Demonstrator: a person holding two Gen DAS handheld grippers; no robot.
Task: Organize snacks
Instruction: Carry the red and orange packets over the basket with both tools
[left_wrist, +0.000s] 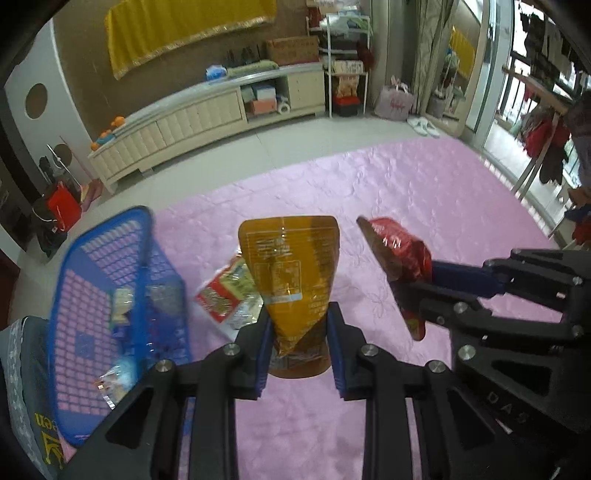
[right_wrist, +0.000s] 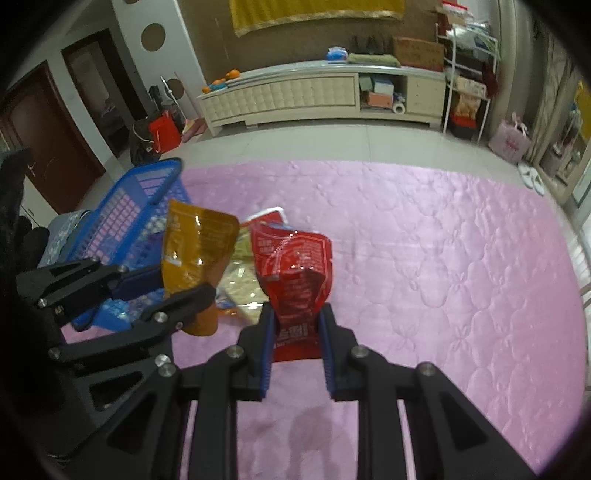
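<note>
My left gripper (left_wrist: 299, 325) is shut on an orange snack pouch (left_wrist: 291, 269), lifted above the pink quilt (left_wrist: 424, 192). My right gripper (right_wrist: 297, 325) is shut on a red snack pouch (right_wrist: 295, 273), also held in the air. In the left wrist view the right gripper (left_wrist: 413, 291) comes in from the right with the red pouch (left_wrist: 400, 251). In the right wrist view the left gripper (right_wrist: 177, 291) sits to the left with the orange pouch (right_wrist: 195, 247). A blue mesh basket (left_wrist: 74, 280) with a few packets inside stands at the left. Loose snack packets (left_wrist: 229, 295) lie on the quilt beside it.
The basket (right_wrist: 125, 206) rests partly on a grey patterned box (left_wrist: 22, 387) at the quilt's left edge. Beyond the quilt (right_wrist: 443, 258) is tiled floor, a long cream cabinet (left_wrist: 192, 118), a white shelf rack (left_wrist: 347, 74) and bags (left_wrist: 393, 101). A clothes rack (left_wrist: 546, 110) stands at the right.
</note>
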